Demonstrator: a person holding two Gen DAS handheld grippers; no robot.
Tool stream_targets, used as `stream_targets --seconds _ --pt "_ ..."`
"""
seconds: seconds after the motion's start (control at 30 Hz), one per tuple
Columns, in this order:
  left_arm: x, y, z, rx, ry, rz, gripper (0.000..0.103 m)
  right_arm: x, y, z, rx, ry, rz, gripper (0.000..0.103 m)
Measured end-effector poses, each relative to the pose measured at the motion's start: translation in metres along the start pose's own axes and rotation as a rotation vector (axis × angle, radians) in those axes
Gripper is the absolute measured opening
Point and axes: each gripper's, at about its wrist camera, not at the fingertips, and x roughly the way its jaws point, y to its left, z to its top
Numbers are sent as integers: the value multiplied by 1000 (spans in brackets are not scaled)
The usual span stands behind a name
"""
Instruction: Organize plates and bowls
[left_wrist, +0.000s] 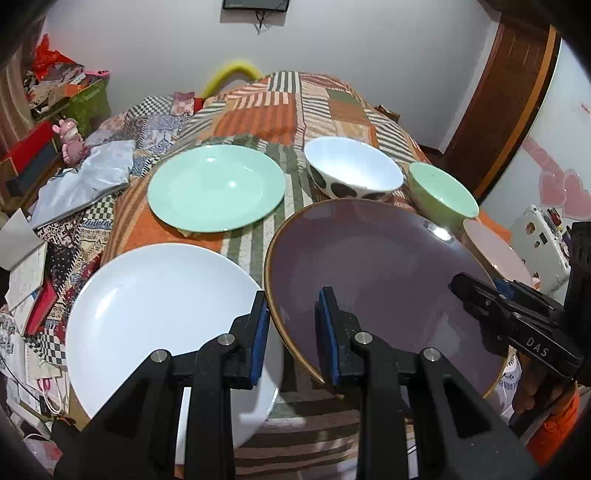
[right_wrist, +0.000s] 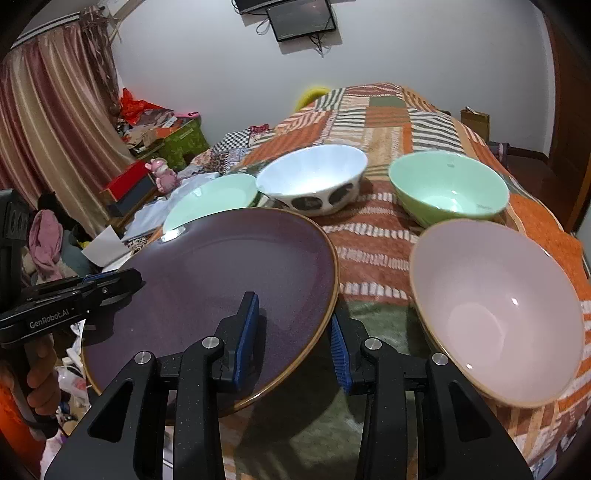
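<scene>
white plate (left_wrist: 162, 325) and pink bowl (right_wrist: 498, 314) flank the purple plate (right_wrist: 229, 280); blanket strip between stays free.

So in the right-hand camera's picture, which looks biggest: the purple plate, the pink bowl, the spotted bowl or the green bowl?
1. Purple plate
2. Pink bowl
3. Spotted bowl and green bowl look alike.
The first two sit nearest the camera, so their true sizes are unsure.

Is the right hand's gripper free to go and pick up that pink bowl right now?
Probably not yet: the right gripper is clamped on the purple plate, shared with the left gripper. The pink bowl sits uncovered beside it, so the way looks clear once the plate is set down.
</scene>
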Motion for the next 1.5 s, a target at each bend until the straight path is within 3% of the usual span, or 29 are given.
stream_targets --seconds 0.97,1.5 --pt "58 -11 -13 -20 112 -26 27 14 -25 -21 86 58 -75 31" --pt "43 -10 -15 -17 100 17 29 2 -23 -21 74 76 -82 31"
